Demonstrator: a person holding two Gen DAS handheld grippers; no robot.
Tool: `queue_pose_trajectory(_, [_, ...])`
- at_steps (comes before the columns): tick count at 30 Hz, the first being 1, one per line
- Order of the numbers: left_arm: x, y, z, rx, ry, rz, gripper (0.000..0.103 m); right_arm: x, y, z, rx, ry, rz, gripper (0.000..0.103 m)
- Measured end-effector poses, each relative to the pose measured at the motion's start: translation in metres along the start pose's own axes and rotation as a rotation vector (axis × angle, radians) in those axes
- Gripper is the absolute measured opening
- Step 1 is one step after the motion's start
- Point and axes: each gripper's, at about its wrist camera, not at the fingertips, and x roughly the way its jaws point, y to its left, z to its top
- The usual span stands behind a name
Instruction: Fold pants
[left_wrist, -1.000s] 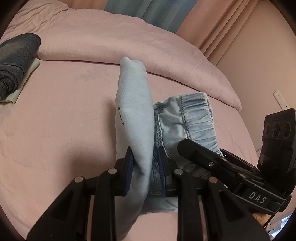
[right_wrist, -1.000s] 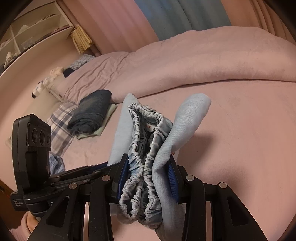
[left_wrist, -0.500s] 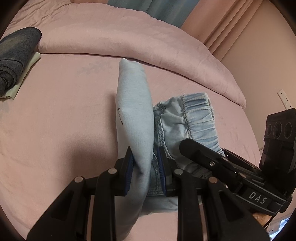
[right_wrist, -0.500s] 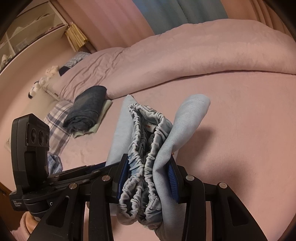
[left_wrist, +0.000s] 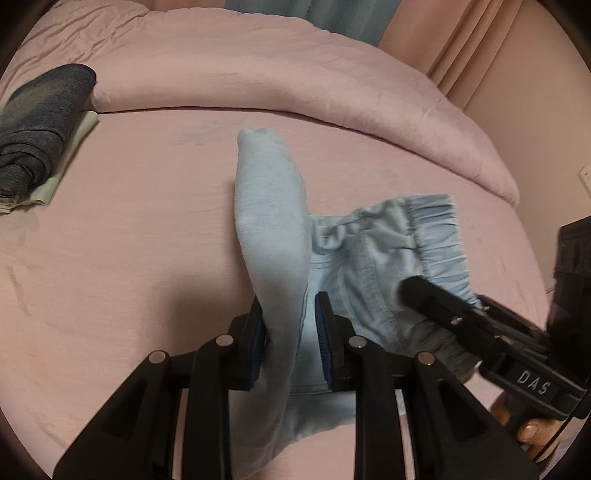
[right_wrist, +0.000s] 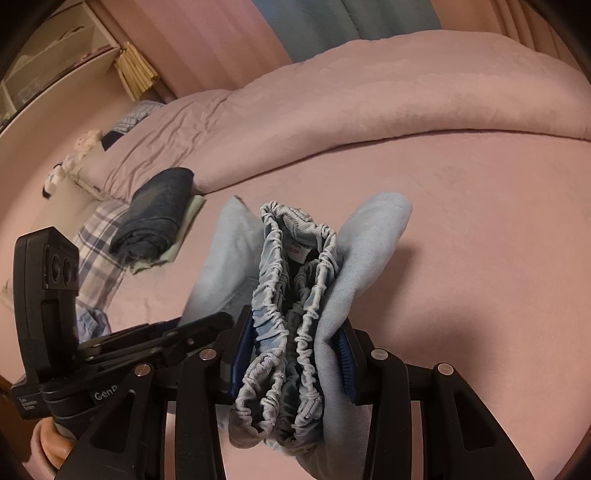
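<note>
pants (left_wrist: 273, 236) bunched up off the pink bed (left_wrist: 129, 240) | left gripper (left_wrist: 291, 347) fingers pinching the folded leg edge | right gripper (right_wrist: 291, 354) fingers clamped on the elastic waistband (right_wrist: 295, 295) | bundle runs fingers-to-fingers, bed's straight below, guessing lay-down next

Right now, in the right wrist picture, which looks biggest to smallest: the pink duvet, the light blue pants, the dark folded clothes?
1. Pink duvet.
2. Light blue pants, though they sit close to the camera, so they look bigger.
3. Dark folded clothes.
</note>
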Motion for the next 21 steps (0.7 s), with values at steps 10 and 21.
queue_pose_trajectory(10, [0.009, 0.027, -0.003, -0.027, 0.031, 0.08, 0.026, 0.001, -0.023, -0.003, 0.031, 0.021, -0.121, 0.054])
queue_pose_trajectory(21, [0.023, 0.04, -0.013, -0.016, 0.074, 0.171, 0.044, 0.002, -0.042, -0.007, 0.022, 0.036, -0.25, 0.068])
